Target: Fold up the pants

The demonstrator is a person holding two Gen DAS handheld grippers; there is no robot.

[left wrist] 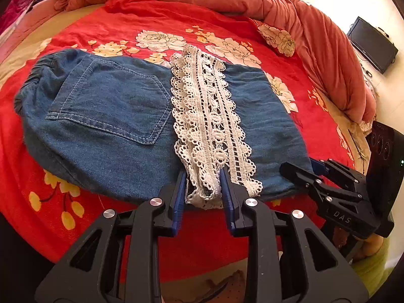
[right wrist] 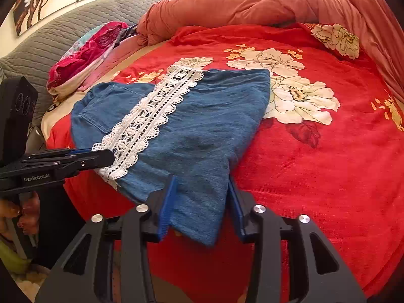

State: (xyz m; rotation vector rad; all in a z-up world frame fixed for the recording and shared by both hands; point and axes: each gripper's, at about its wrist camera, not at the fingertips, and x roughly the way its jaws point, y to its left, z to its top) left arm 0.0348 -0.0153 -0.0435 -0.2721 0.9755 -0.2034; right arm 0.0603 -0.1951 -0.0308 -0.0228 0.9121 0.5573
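Observation:
Blue denim pants (left wrist: 106,106) lie folded on the red floral bedspread (left wrist: 126,25), back pocket up, with a white lace hem (left wrist: 209,116) laid across them. My left gripper (left wrist: 202,176) is shut on the near end of the lace hem, which bunches between its blue pads. My right gripper (right wrist: 202,180) is shut on the near corner of the folded denim (right wrist: 202,116), to the right of the lace (right wrist: 146,118). Each gripper shows in the other's view: the right gripper (left wrist: 303,169) at the denim's near right edge, the left gripper (right wrist: 106,156) at the lace end.
A rumpled orange quilt (right wrist: 252,0) is heaped along the bed's far side. Pink clothes (right wrist: 85,53) lie by the grey quilted headboard (right wrist: 63,30). A dark screen (left wrist: 371,45) stands off the bed at right. The bedspread (right wrist: 328,164) lies flat to the right of the pants.

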